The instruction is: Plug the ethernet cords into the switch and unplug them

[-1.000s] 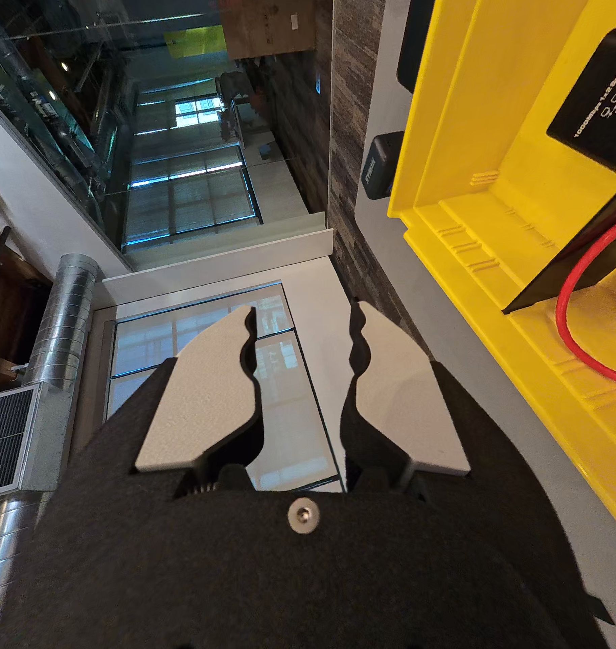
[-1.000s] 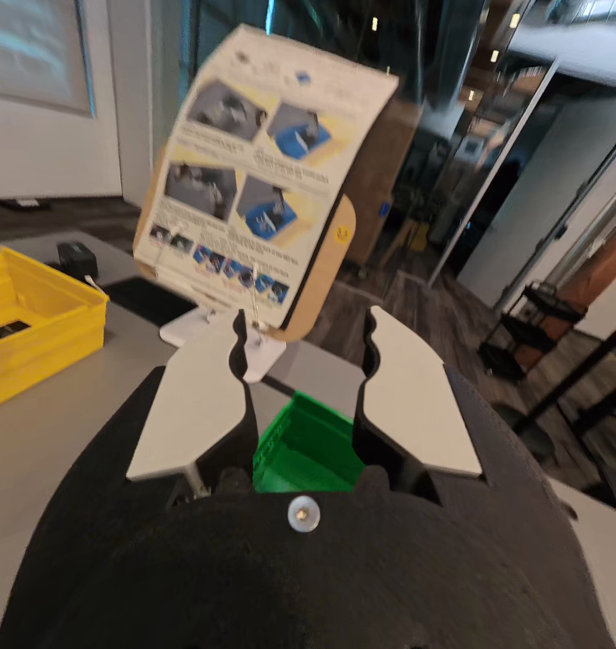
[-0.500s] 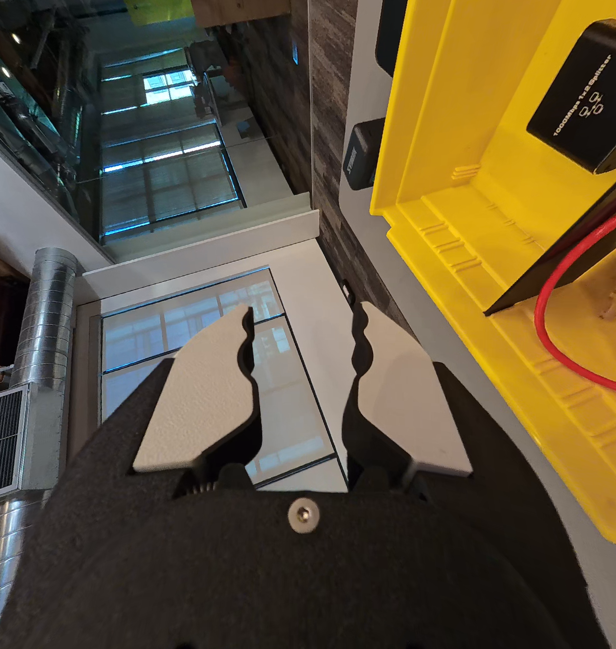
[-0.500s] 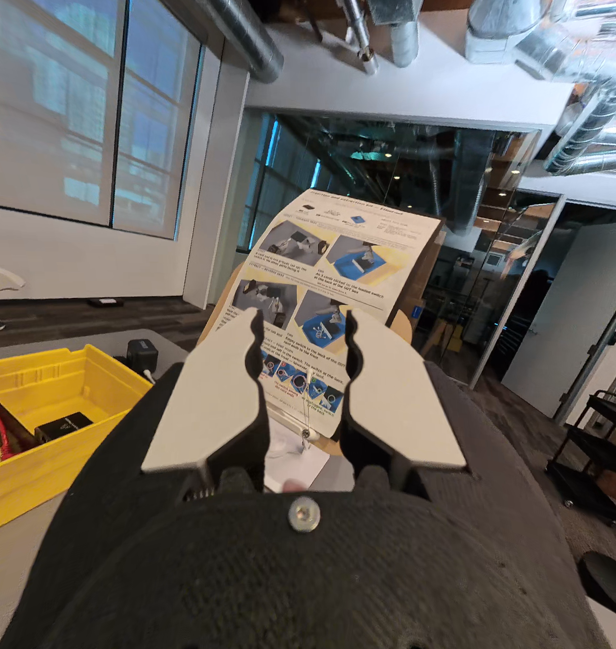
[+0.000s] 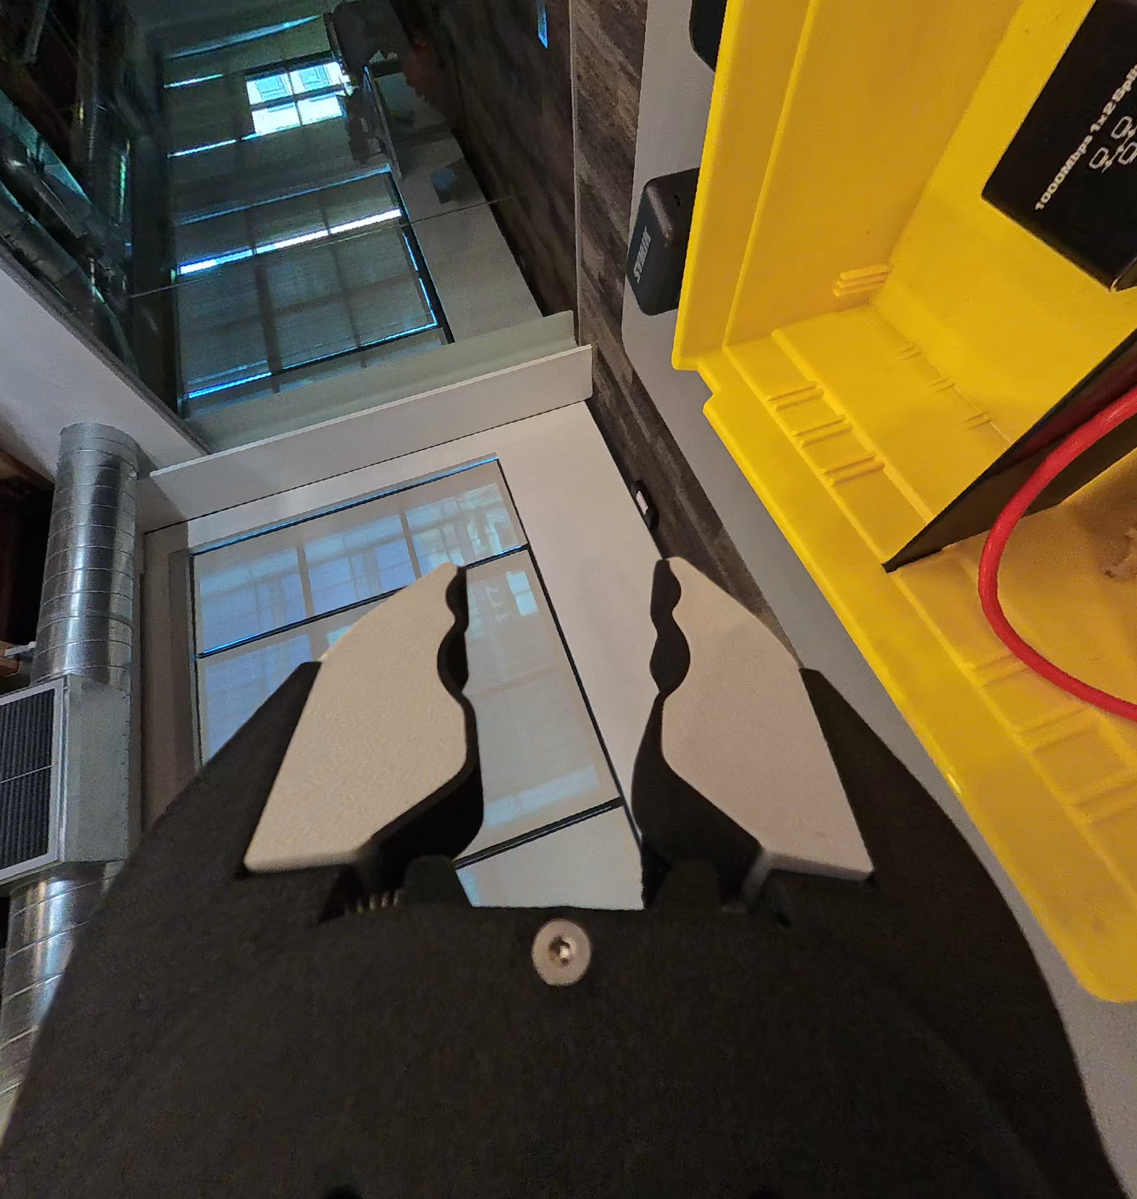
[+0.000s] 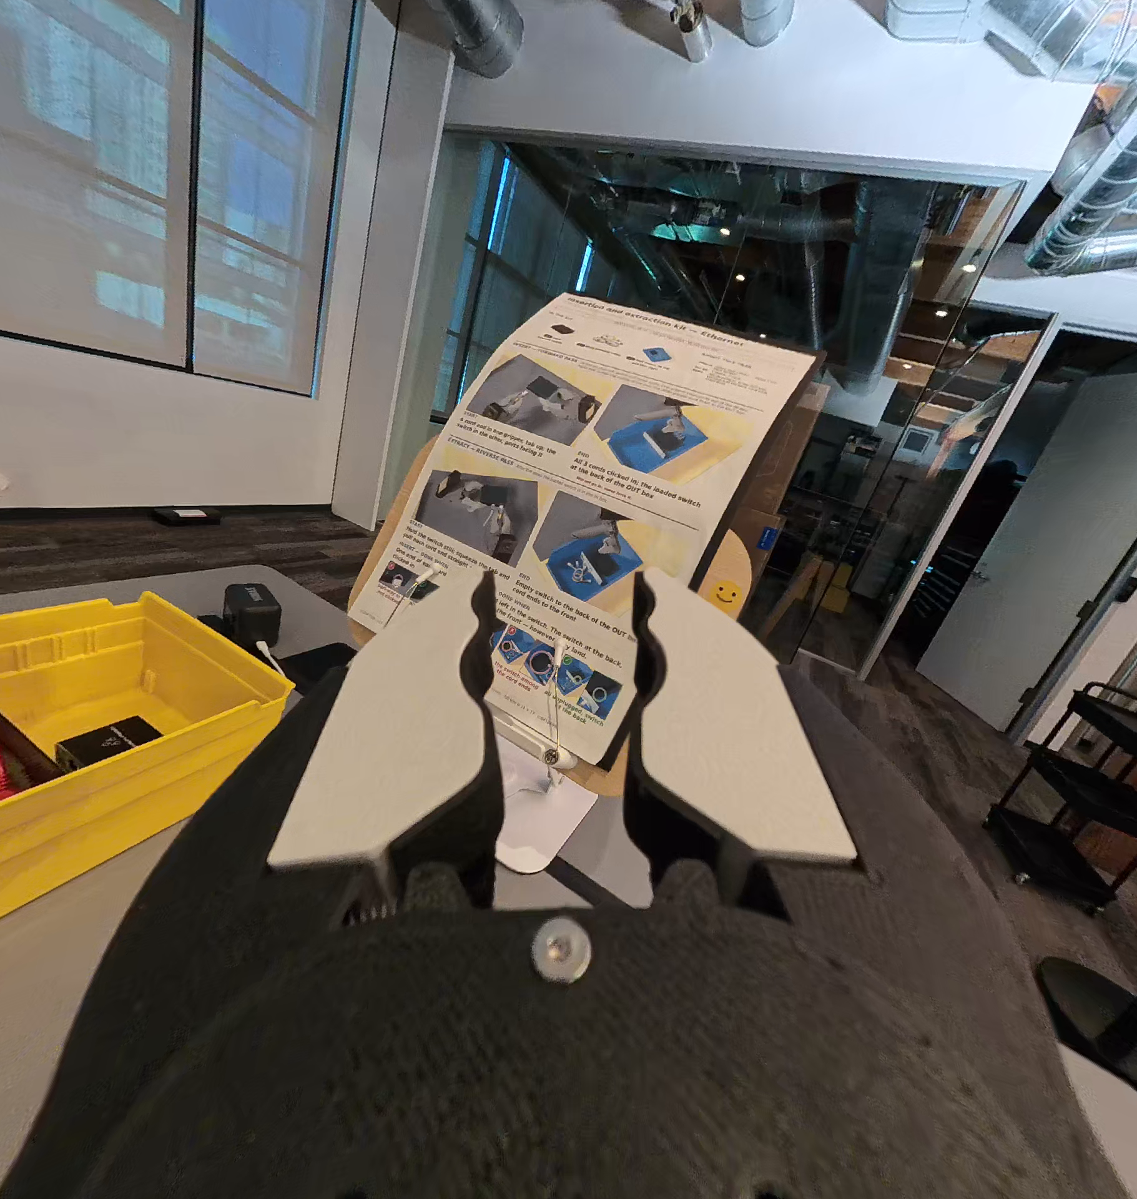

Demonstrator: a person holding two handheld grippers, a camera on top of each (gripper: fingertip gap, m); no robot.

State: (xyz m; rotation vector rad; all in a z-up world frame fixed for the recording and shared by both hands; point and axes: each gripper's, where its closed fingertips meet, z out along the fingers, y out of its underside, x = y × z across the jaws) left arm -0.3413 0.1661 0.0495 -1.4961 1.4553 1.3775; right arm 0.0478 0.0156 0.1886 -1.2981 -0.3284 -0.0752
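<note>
While both tools (image 5: 558,577) (image 6: 560,587) hang open and empty, the switch (image 6: 108,739) and red cord (image 5: 1007,623) lie untouched in the bin (image 6: 131,649) to their side; nothing is plugged.

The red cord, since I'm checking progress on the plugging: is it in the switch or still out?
Cannot tell. The red cord lies looped in the yellow bin, across a black divider from the switch; its ends are out of view.

I see print on the black box (image 5: 1084,149) in the yellow bin (image 5: 812,214), the adapter (image 5: 659,246) beside it, and the instruction sheet (image 6: 591,493).
</note>
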